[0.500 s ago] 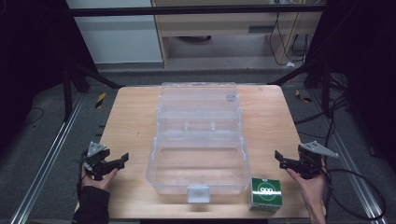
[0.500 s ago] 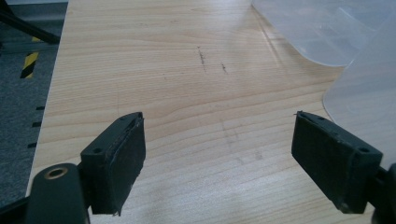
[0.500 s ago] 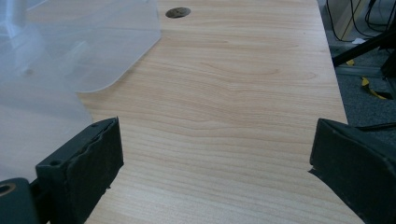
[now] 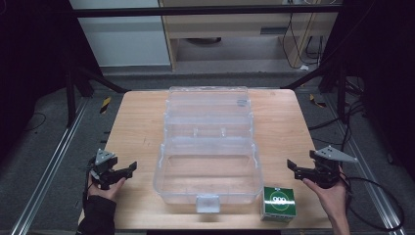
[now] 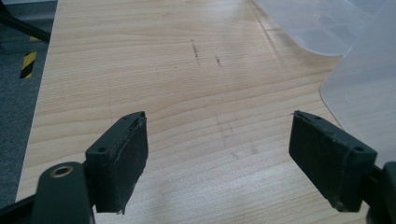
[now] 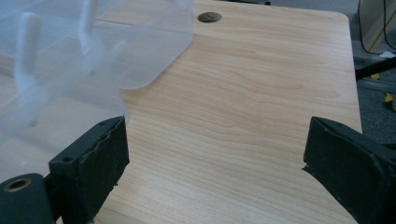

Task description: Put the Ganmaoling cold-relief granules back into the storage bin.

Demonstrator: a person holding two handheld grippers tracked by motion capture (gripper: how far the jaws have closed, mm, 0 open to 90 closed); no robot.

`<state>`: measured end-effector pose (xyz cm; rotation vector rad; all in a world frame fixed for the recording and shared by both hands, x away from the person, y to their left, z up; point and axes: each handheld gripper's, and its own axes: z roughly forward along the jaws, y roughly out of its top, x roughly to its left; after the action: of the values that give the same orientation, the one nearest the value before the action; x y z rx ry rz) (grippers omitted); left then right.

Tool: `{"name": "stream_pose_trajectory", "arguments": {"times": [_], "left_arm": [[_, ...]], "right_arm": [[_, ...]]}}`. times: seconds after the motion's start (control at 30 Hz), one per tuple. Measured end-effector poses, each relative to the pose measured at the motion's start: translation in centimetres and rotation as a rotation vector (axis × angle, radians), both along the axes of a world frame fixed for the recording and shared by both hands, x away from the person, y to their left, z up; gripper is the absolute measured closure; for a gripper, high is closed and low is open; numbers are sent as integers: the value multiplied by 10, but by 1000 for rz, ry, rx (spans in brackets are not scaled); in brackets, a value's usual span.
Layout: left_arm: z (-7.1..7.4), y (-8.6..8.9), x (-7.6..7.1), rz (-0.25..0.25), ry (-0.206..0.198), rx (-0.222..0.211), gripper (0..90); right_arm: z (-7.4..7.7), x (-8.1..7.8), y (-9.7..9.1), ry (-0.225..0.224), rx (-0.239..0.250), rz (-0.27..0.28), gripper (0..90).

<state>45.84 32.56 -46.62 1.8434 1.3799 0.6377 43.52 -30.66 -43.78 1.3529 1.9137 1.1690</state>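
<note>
Wooden table (image 4: pixel 132 122) bears an open clear case (image 4: pixel 208 147); green box (image 4: pixel 279 202).

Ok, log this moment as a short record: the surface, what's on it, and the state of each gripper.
surface: wooden table
container: clear plastic box, lid open and laid back, nothing inside
other item: green box at the container's front right corner
left gripper: jaws open, holding nothing, left of the container
right gripper: jaws open, holding nothing, right of the container
</note>
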Motion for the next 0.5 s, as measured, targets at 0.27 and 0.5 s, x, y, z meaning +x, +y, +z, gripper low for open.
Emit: {"name": "stream_pose_trajectory", "arguments": {"times": [0.27,0.5], "left_arm": [[-2,-1,1,0,12,8,191],[-3,-1,1,-4,16,13,191]], "right_arm": [[21,-6,17,3,-93,110,63],[42,-12,29,8,-129,189,44]]}}
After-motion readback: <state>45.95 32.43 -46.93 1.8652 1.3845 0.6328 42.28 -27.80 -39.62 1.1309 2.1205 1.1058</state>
